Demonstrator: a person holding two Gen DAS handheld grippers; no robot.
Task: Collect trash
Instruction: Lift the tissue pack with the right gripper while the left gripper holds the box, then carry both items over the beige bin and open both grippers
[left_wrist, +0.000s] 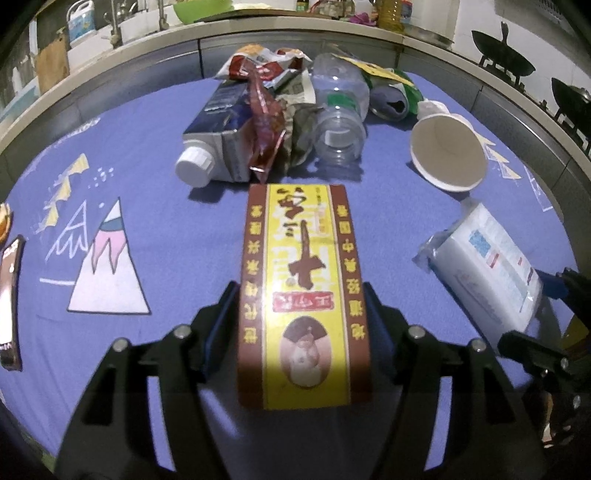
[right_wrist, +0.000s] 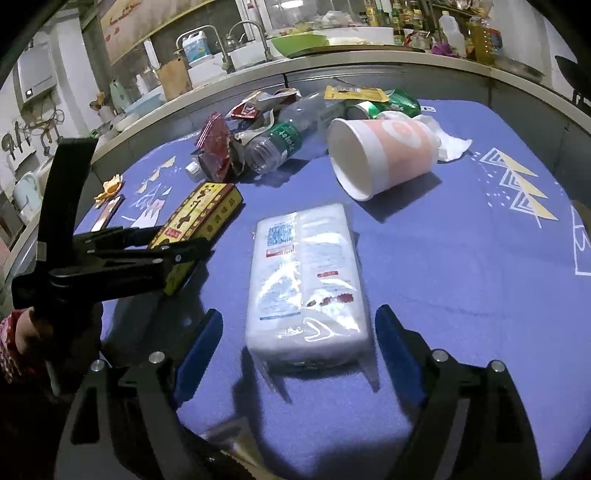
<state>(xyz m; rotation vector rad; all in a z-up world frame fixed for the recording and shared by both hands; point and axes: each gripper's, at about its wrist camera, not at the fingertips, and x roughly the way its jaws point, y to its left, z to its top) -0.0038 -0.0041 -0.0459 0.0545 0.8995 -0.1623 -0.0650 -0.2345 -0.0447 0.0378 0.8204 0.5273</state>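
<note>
The yellow-and-brown box (left_wrist: 303, 291) runs lengthwise straight out from the left gripper (left_wrist: 301, 314), whose fingers clamp its long sides above the blue tablecloth (left_wrist: 155, 229); its near end is blurred. Beyond its far end lies a heap: milk carton (left_wrist: 218, 125), red wrapper (left_wrist: 266, 122), clear bottle (left_wrist: 341, 114). The right gripper (right_wrist: 299, 354) stands spread wide around a tissue pack (right_wrist: 306, 284), not touching. A paper cup (right_wrist: 380, 155) lies tipped beyond.

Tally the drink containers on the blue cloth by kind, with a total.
Clear plastic bottle: 1
Green can: 1
Paper cup: 1
Carton with white cap: 1
Total: 4
</note>
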